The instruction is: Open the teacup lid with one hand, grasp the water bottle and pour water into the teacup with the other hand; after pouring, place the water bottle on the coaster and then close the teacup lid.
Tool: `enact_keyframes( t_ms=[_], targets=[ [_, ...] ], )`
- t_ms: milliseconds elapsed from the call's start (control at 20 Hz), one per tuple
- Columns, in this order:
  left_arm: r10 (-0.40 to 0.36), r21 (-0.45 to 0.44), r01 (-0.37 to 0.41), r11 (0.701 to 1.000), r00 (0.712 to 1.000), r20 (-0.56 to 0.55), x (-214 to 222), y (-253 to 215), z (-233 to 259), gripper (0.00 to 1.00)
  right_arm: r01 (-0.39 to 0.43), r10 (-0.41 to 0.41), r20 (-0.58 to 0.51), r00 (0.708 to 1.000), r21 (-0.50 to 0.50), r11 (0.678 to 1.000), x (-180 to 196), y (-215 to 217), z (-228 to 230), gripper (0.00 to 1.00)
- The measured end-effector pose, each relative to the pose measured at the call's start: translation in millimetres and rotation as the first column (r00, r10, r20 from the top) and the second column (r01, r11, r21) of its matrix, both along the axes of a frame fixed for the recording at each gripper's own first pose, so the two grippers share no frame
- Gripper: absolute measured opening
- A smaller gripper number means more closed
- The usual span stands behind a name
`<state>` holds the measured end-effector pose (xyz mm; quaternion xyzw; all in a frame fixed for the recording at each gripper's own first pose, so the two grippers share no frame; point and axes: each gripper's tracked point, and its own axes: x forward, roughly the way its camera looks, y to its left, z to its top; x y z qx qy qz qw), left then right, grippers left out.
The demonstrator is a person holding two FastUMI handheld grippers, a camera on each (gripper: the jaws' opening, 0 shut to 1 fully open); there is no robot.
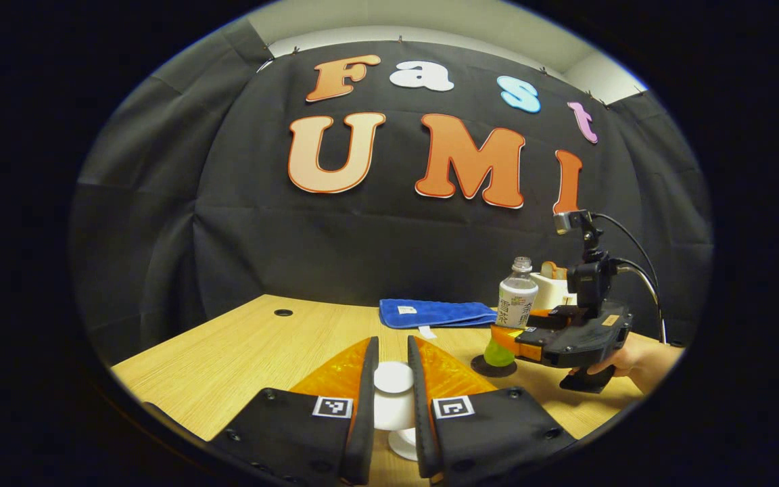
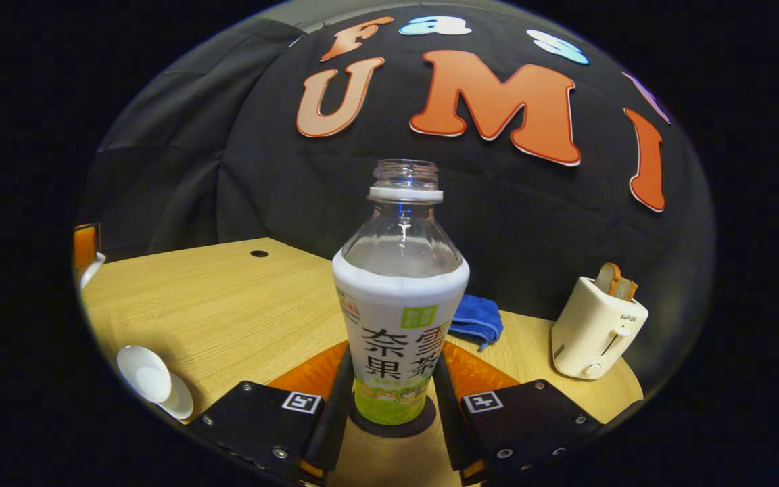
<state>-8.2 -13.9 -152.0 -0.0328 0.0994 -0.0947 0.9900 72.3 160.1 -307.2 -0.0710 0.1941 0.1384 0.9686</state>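
Lid [image 1: 393,377], white and round, sits clamped between the left tongs [image 1: 393,399] above the teacup [image 2: 153,380]. Right tongs [image 2: 393,399] press both sides of the uncapped plastic water bottle [image 2: 399,304] standing on a dark coaster [image 2: 423,423]. Bare wooden desk [image 2: 227,304] spreads leftward; blue towel [image 2: 477,318], cream toaster [image 2: 596,328] behind.

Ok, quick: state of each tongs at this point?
Left tongs: closed on the white lid.
Right tongs: around the water bottle on the coaster; grip cannot be told.
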Motion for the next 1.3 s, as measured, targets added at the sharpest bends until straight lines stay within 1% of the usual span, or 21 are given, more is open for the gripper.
enact_keyframes(
  t_ms=[50,100,150,200,250,300,550,650,800,950,1050,1100,1150,1300],
  targets=[
    [-0.004,-0.001,0.004,1.0,1.0,-0.007,2,-3,-3,0.26,0.011,-0.011,-0.023,1.0,0.022,1.0,1,2,-6,0.61],
    [-0.007,-0.008,0.007,1.0,1.0,-0.013,3,-6,-6,0.29,0.02,-0.018,-0.052,0.998,0.057,0.998,0,4,-11,0.61],
    [-0.012,-0.014,0.011,1.0,1.0,-0.024,6,-10,-10,0.27,0.033,-0.027,-0.079,0.997,0.084,0.996,2,4,-16,0.61],
    [-0.014,-0.021,0.014,1.0,0.999,-0.034,7,-13,-12,0.26,0.048,-0.039,-0.097,0.995,0.1,0.994,3,3,-19,0.61],
    [-0.019,-0.029,0.018,0.999,0.999,-0.046,8,-15,-15,0.29,0.063,-0.051,-0.104,0.993,0.115,0.991,5,1,-19,0.61],
    [-0.023,-0.033,0.021,0.999,0.998,-0.056,9,-17,-17,0.29,0.072,-0.059,-0.105,0.993,0.127,0.989,8,-1,-20,0.62],
    [-0.044,-0.027,0.042,0.999,0.996,-0.076,14,-29,-23,0.29,0.076,-0.064,-0.132,0.989,0.093,0.993,21,-1,-27,0.61],
    [-0.05,-0.024,0.048,0.999,0.996,-0.08,12,-30,-24,0.29,0.066,-0.056,-0.136,0.989,0.075,0.995,20,-1,-27,0.66],
    [-0.055,-0.017,0.054,0.998,0.993,-0.101,9,-32,-33,0.29,0.063,-0.052,-0.148,0.988,0.074,0.995,20,-2,-27,0.69],
    [-0.053,-0.02,0.051,0.998,0.992,-0.11,7,-33,-38,0.29,0.069,-0.053,-0.164,0.985,0.092,0.993,18,-4,-26,0.83],
    [-0.055,-0.017,0.053,0.998,0.991,-0.122,6,-36,-44,0.29,0.065,-0.052,-0.15,0.987,0.085,0.994,15,-7,-19,0.93],
    [-0.057,-0.012,0.056,0.998,0.99,-0.13,4,-37,-48,0.32,0.064,-0.052,-0.142,0.989,0.08,0.995,13,-9,-16,0.94],
    [-0.061,-0.008,0.06,0.998,0.989,-0.136,2,-38,-51,0.29,0.057,-0.045,-0.135,0.99,0.081,0.995,10,-10,-14,0.97],
    [-0.087,0.001,0.088,0.996,0.986,-0.141,-7,-46,-63,0.29,0.049,-0.043,-0.1,0.994,0.061,0.997,-4,-19,-1,0.98]
  ],
)
